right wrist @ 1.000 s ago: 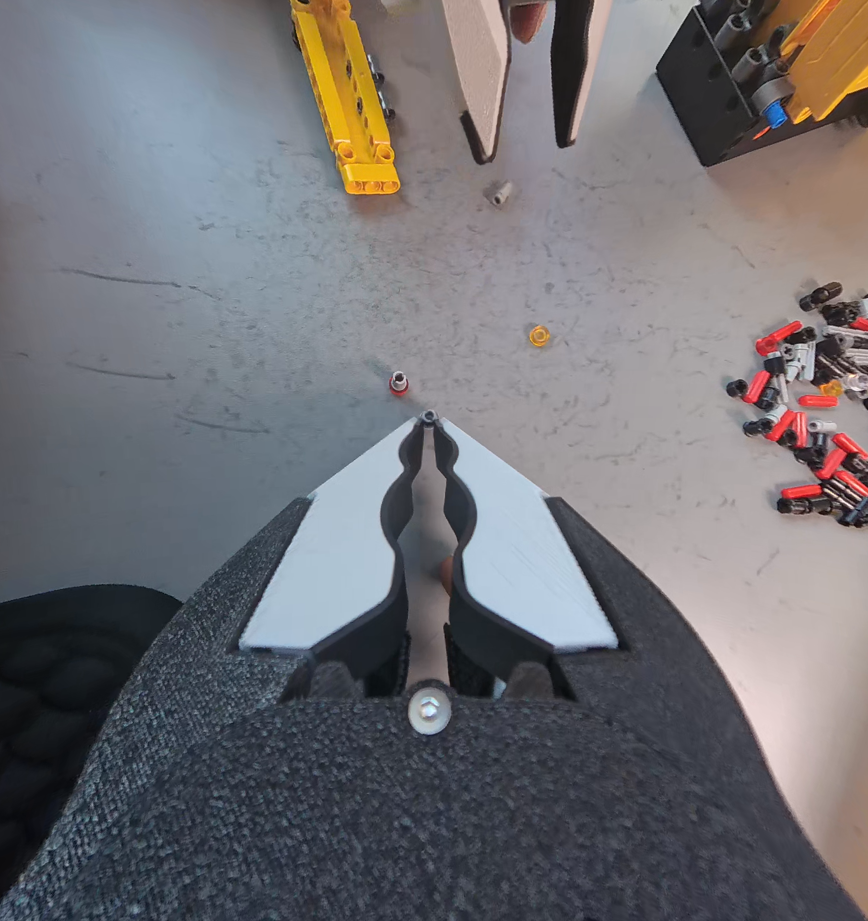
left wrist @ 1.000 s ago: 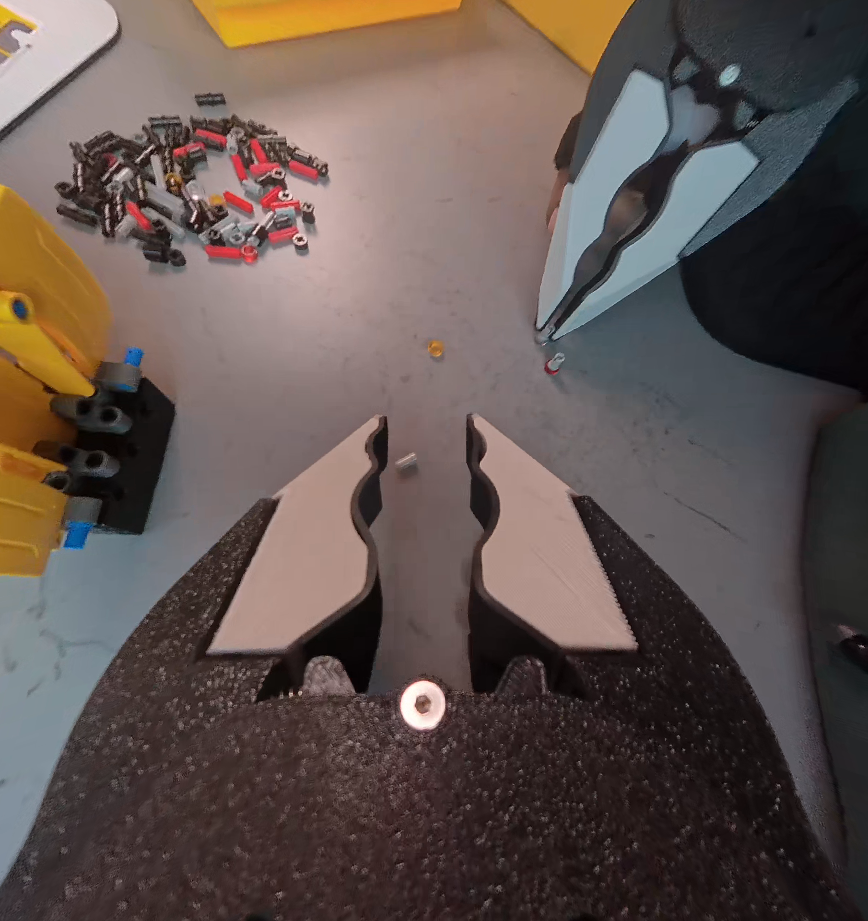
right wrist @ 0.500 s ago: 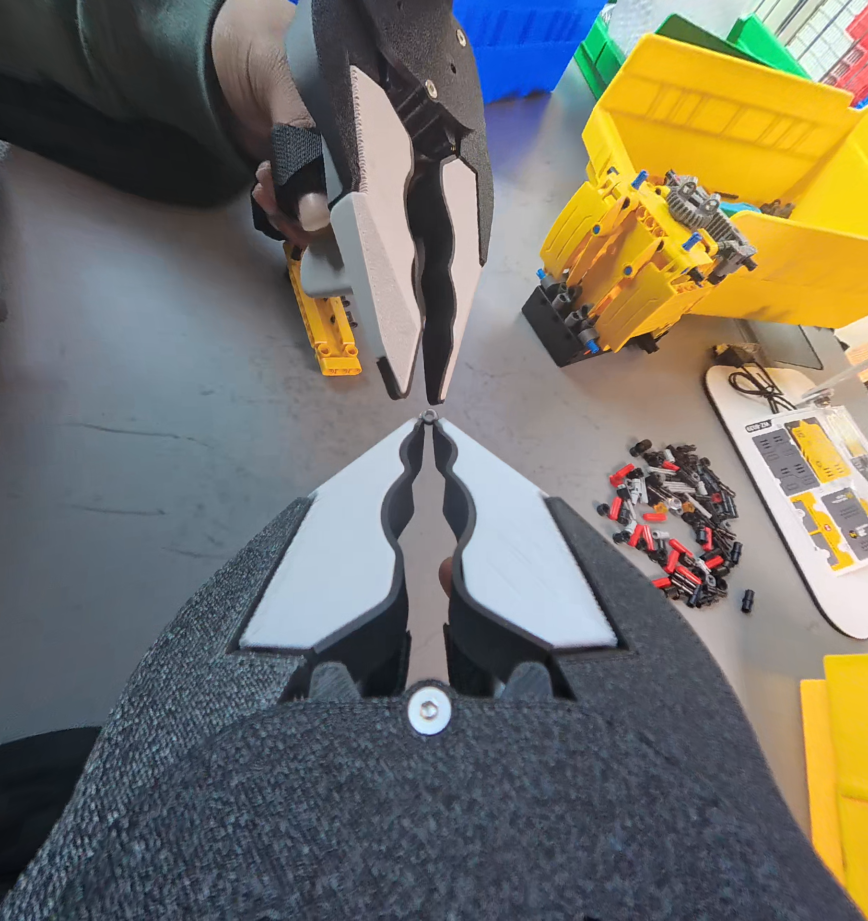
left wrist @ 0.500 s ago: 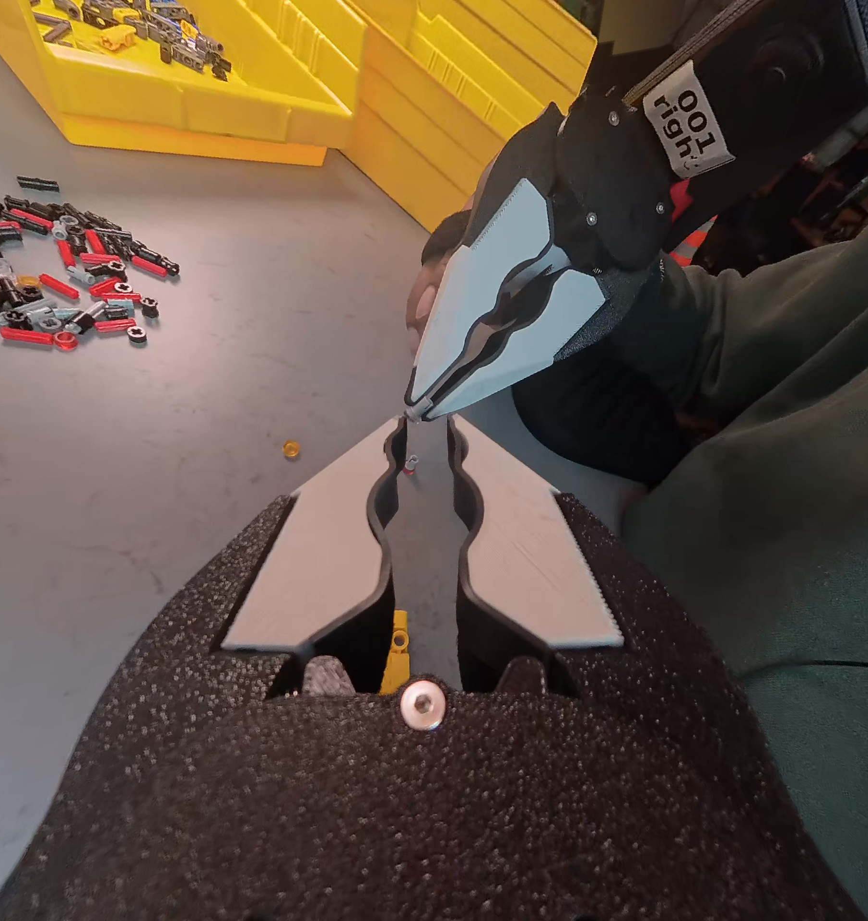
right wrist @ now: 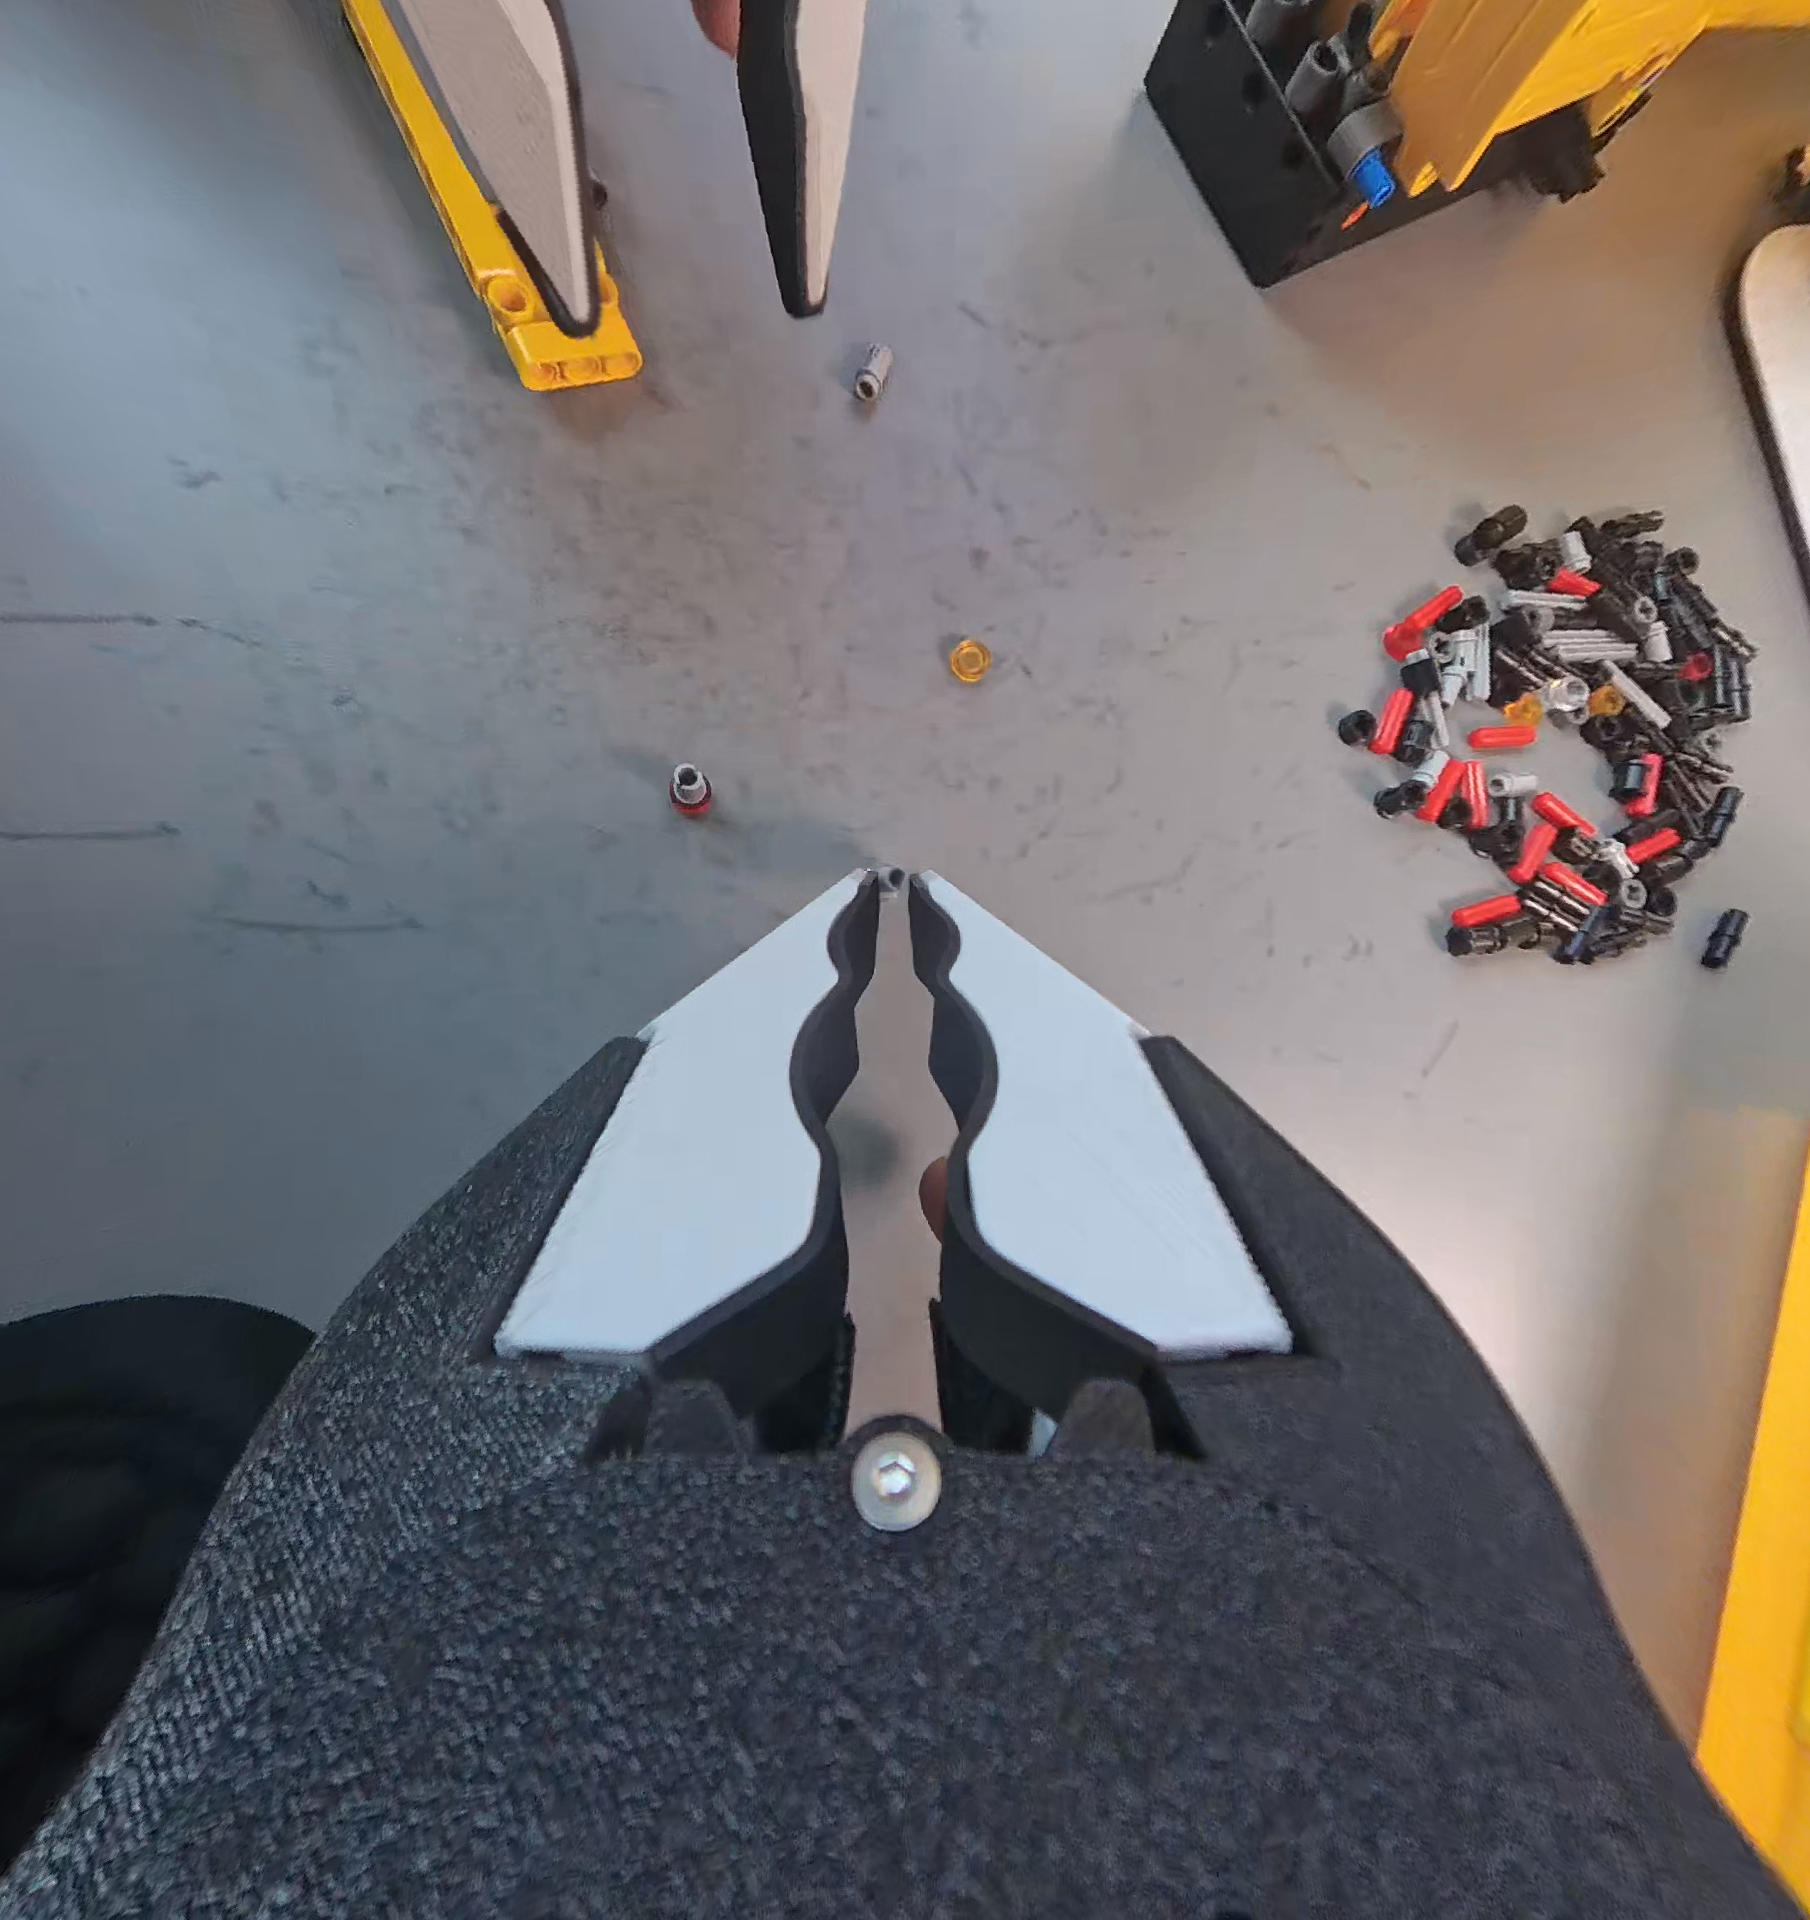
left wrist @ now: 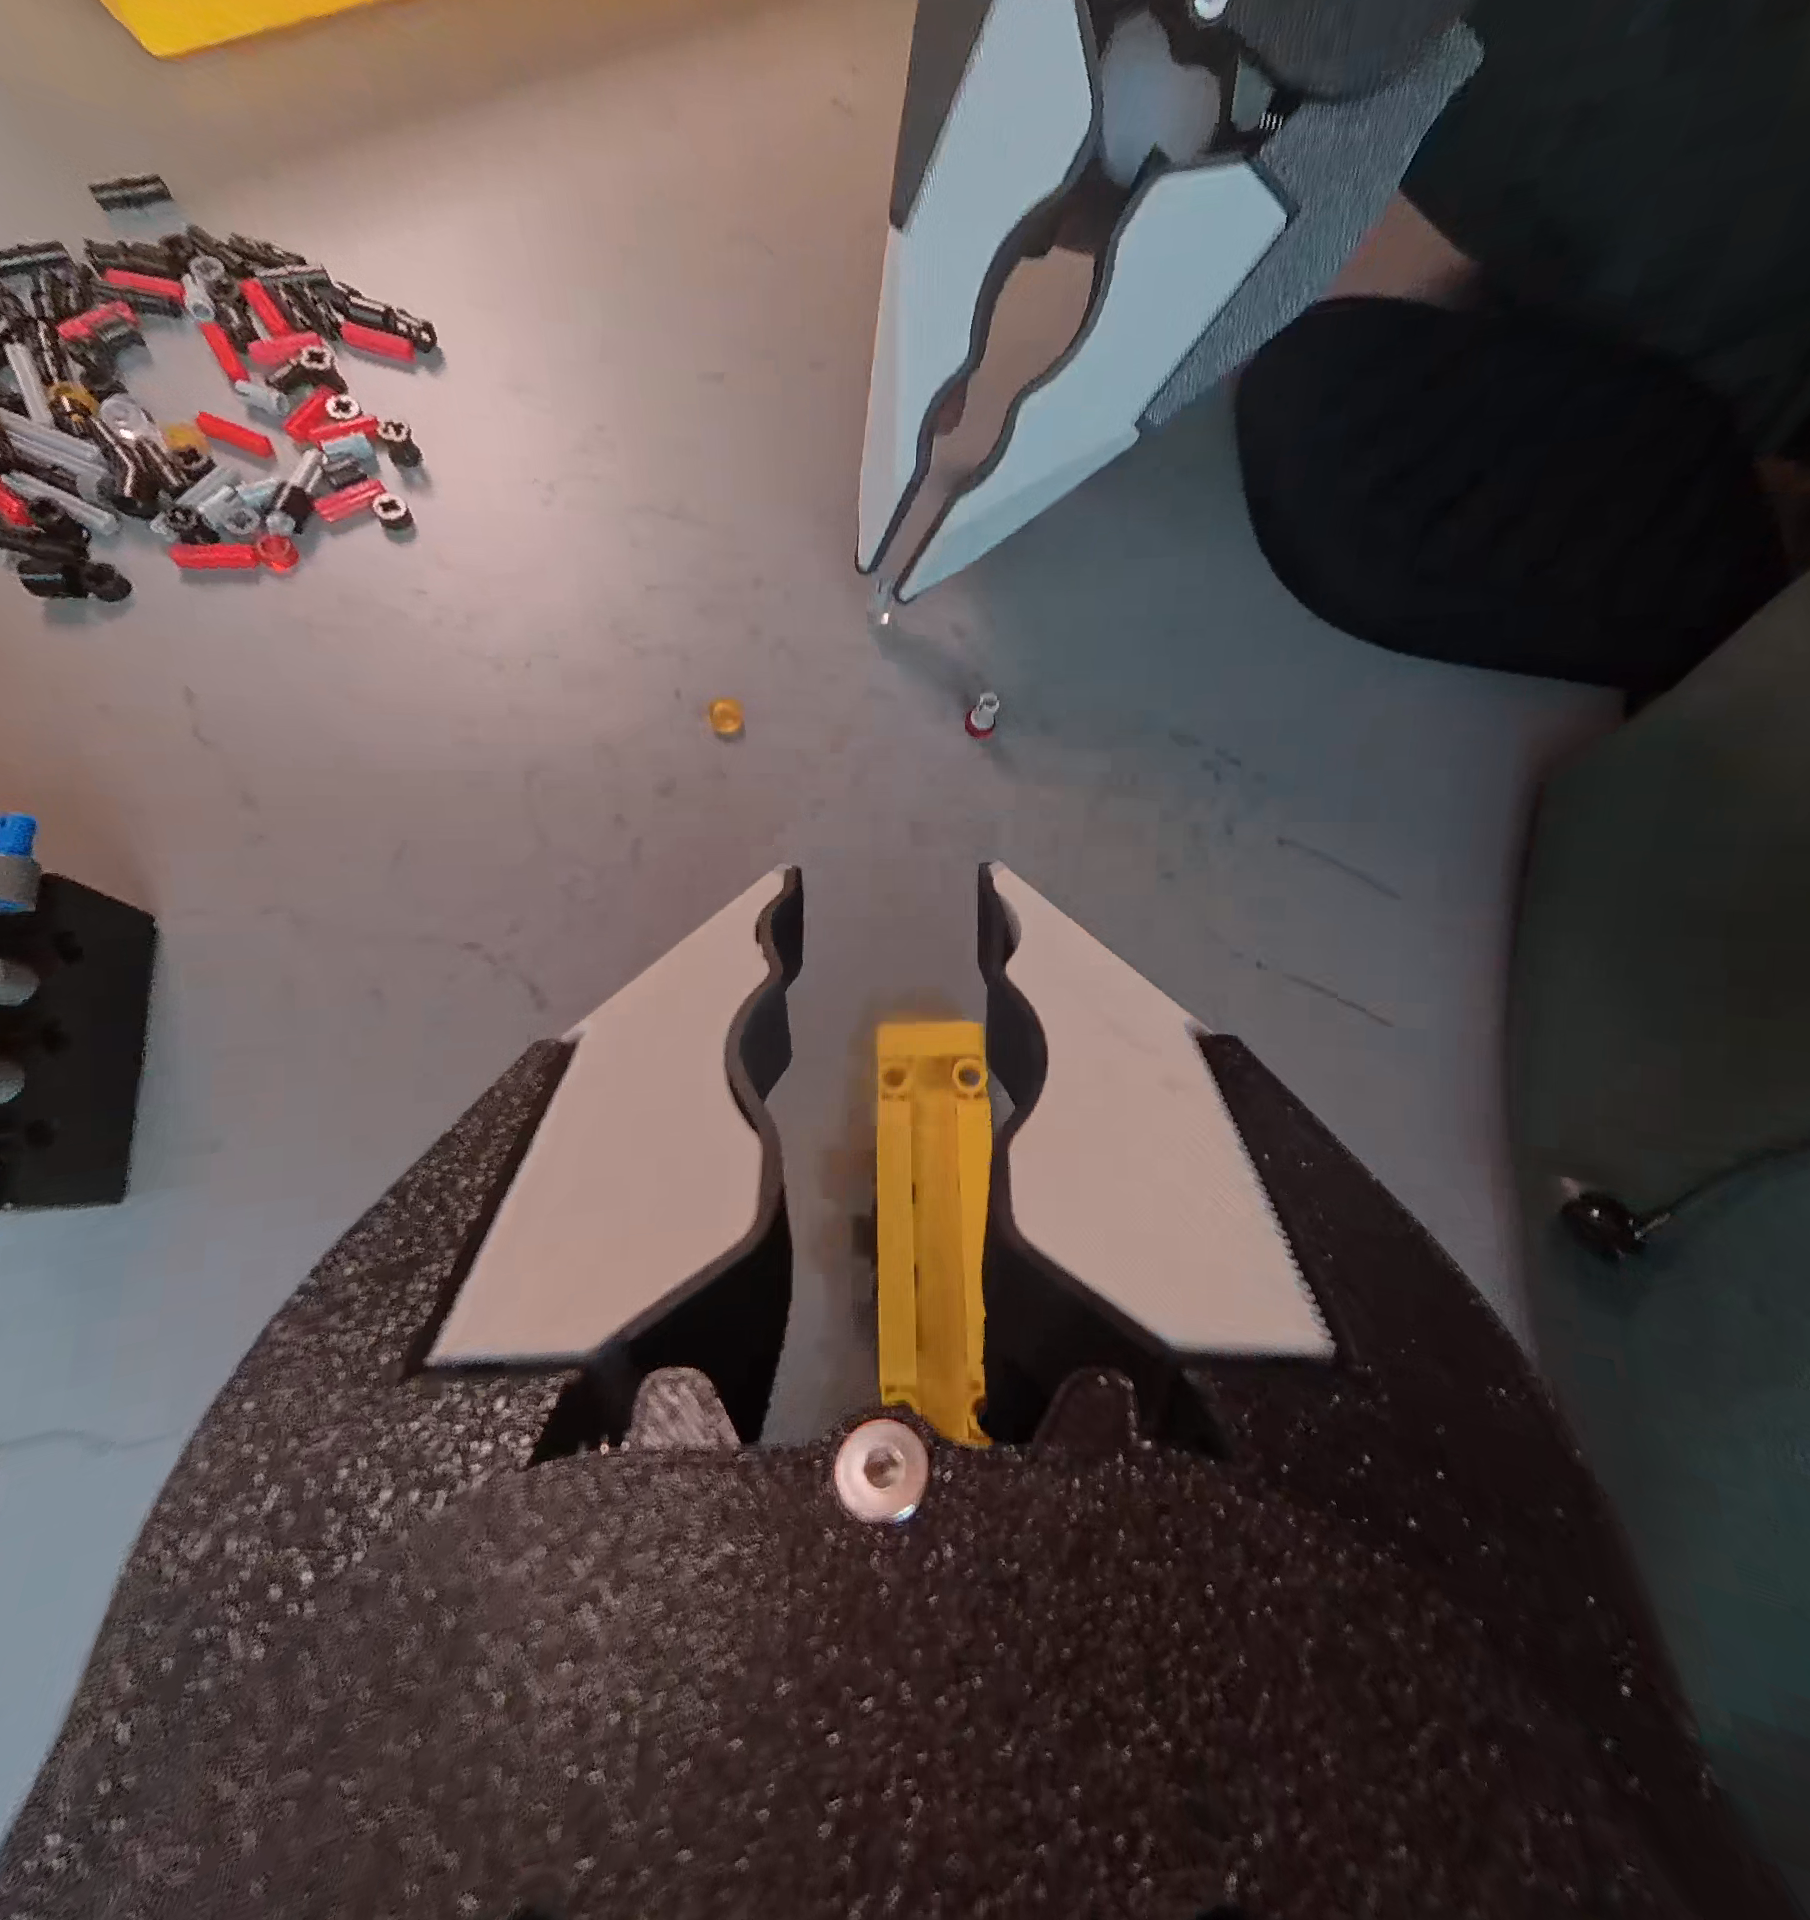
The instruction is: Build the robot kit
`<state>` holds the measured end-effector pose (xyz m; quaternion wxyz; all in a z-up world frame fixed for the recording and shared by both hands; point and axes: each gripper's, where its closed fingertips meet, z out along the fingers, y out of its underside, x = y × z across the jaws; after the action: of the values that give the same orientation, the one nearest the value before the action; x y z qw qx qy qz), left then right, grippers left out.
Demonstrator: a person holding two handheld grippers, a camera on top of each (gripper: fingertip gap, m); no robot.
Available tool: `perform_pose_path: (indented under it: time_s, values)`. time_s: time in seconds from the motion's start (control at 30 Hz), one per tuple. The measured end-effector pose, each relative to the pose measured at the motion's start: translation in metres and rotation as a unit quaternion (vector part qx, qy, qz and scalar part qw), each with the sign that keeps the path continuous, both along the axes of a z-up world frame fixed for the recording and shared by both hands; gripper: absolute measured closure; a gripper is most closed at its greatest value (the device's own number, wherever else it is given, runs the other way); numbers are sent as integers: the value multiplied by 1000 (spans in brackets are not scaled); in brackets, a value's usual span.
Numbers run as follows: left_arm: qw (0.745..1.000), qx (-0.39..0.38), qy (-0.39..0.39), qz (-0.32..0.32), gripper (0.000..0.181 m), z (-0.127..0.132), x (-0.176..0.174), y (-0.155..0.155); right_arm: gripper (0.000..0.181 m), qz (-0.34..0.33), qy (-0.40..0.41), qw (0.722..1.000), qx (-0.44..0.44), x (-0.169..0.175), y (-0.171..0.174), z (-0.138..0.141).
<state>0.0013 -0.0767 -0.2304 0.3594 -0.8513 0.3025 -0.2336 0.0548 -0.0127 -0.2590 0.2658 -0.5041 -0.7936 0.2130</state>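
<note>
Our left gripper point(left wrist: 888, 883) hangs low over the tabletop with its jaws parted, a clear gap between the two fingers and nothing pinched at the tips. Our right gripper point(right wrist: 888, 881) points down toward the tabletop from the opposite side, its jaws drawn nearly together and its fingertips point(right wrist: 863, 885) pinching a tiny grey piece point(right wrist: 888, 879). In the left wrist view our right gripper point(left wrist: 885, 582) tilts down, tips just above the surface. A fingertip of ours shows behind its jaws.
</note>
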Motion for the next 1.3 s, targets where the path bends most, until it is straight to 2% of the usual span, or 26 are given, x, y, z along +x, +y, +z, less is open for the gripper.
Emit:
perform_pose_path:
  time_s: [0.13,0.27,0.37,0.43,0.5,0.57,0.63,0.73,0.8,0.87,0.93,1.0,1.07,1.1,1.17,1.23,1.3]
  values:
    - [997,-37,59,-23,139,-12,-19,-21,171,-1,-8,1000,3,5,2,3]
    - [992,-61,97,-45,136,-23,-23,-37,169,11,8,1000,-1,6,-3,14]
    - [986,-70,137,-61,143,-35,-23,-42,169,50,20,998,-41,5,-25,20]
    - [984,-62,150,-67,156,-37,-23,-42,169,61,11,997,-46,4,-31,13]
    - [986,-48,144,-64,157,-35,-23,-37,169,65,-1,997,-48,4,-33,6]
    - [995,-28,85,-47,157,-23,-16,-26,168,65,0,997,-50,3,-34,3]
    - [1000,4,-12,-8,157,2,-10,-8,168,62,24,997,-50,-2,-34,10]
    - [992,90,-82,36,157,36,-10,14,166,42,116,986,-110,-18,-39,45]
    - [984,160,-65,48,157,49,-7,21,163,11,175,964,-200,-30,-44,71]
    - [972,226,-29,64,157,58,-4,28,158,-38,218,929,-298,-40,-40,91]
    - [957,277,32,76,157,59,-2,33,151,-70,226,893,-383,-44,-36,100]
    - [938,323,100,75,157,58,1,35,150,-89,230,869,-430,-46,-34,105]
    - [917,363,153,70,157,59,7,36,155,-104,217,874,-423,-48,-33,98]
    - [909,375,171,70,157,60,9,37,164,-105,216,880,-409,-49,-33,95]
    - [900,387,190,70,157,59,10,39,172,-106,225,887,-389,-48,-31,94]
    - [917,369,143,52,147,58,15,35,174,-88,228,893,-378,-45,-30,97]
    - [944,323,51,39,137,62,15,29,174,-67,231,902,-357,-38,-25,101]
